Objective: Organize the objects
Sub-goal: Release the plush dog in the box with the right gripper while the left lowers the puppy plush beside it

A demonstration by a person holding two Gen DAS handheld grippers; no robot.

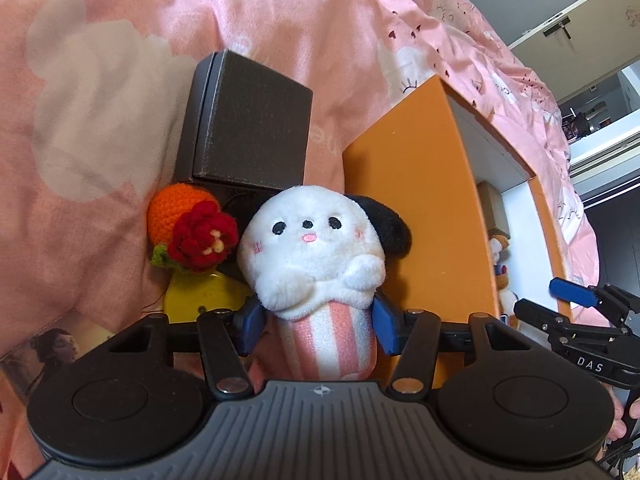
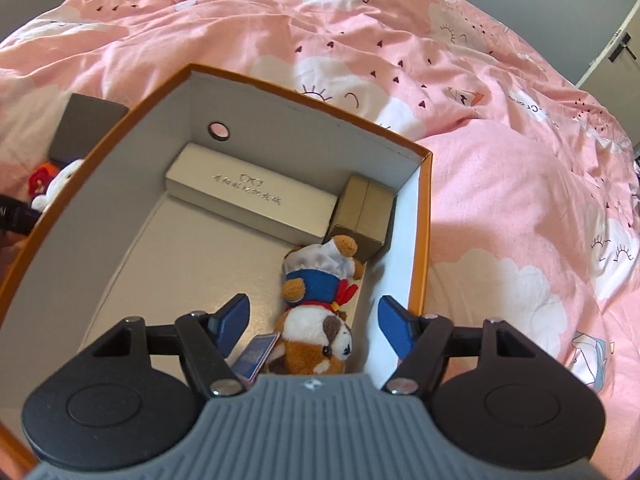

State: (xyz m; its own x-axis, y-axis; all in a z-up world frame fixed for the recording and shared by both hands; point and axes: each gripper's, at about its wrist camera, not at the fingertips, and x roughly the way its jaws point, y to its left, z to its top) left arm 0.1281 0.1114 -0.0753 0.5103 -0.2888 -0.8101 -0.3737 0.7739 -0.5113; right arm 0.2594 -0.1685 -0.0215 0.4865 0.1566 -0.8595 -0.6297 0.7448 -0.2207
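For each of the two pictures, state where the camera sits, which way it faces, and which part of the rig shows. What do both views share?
Left wrist: on the left gripper, facing down at the white plush between its fingers; the right gripper shows at the edge.
Right wrist: on the right gripper, looking down into the orange box at the brown plush.
Shared: box, white plush, pink bedding.
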